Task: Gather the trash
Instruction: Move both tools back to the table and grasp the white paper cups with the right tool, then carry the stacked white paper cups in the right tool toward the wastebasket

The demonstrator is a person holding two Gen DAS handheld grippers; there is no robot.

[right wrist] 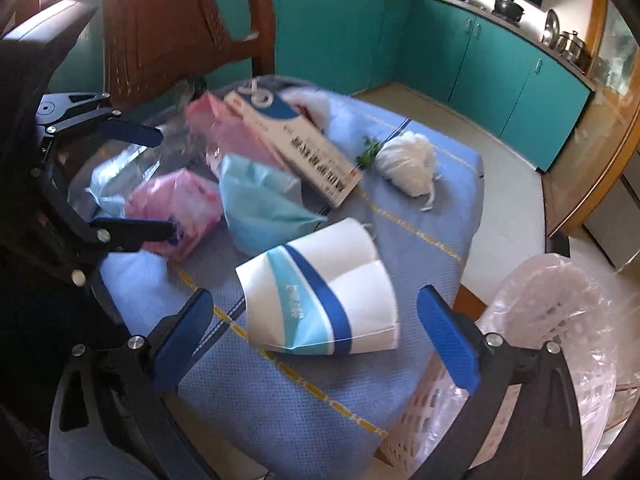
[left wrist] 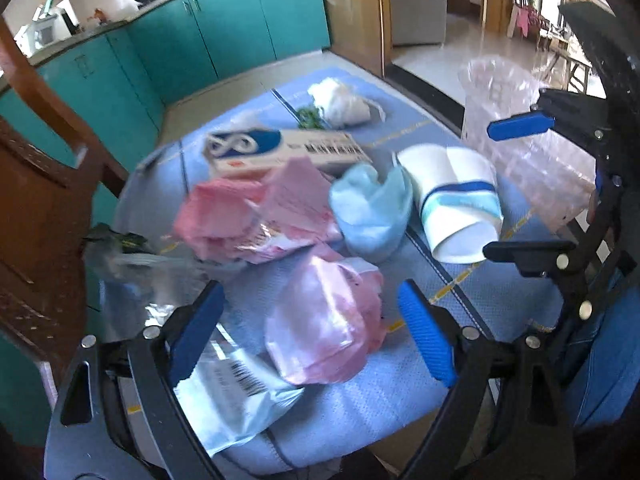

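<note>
The left gripper (left wrist: 310, 332) hangs wide open and empty over a crumpled pink plastic bag (left wrist: 326, 326) that lies between its blue pads without touching them; the bag looks light, limp and slippery, so I would pinch a thick bunched fold near its middle, not a loose edge that could slide out. The right gripper (right wrist: 316, 344) is also spread wide with nothing in it, framing a flattened paper cup (right wrist: 320, 300) on the blue-covered bench (right wrist: 280, 412). The cup seems light and half stiff, already creased, so closing across its flat faces should hold it, though too hard a squeeze will only fold it further. Beyond lie a soft blue wad of paper (right wrist: 260, 208), more pink wrapping (left wrist: 256, 212), a stiff long carton (right wrist: 296, 140) and a white tissue ball (right wrist: 408, 164). A lined basket (right wrist: 532, 340) stands just beside the bench edge, the likely place for all of it
</note>
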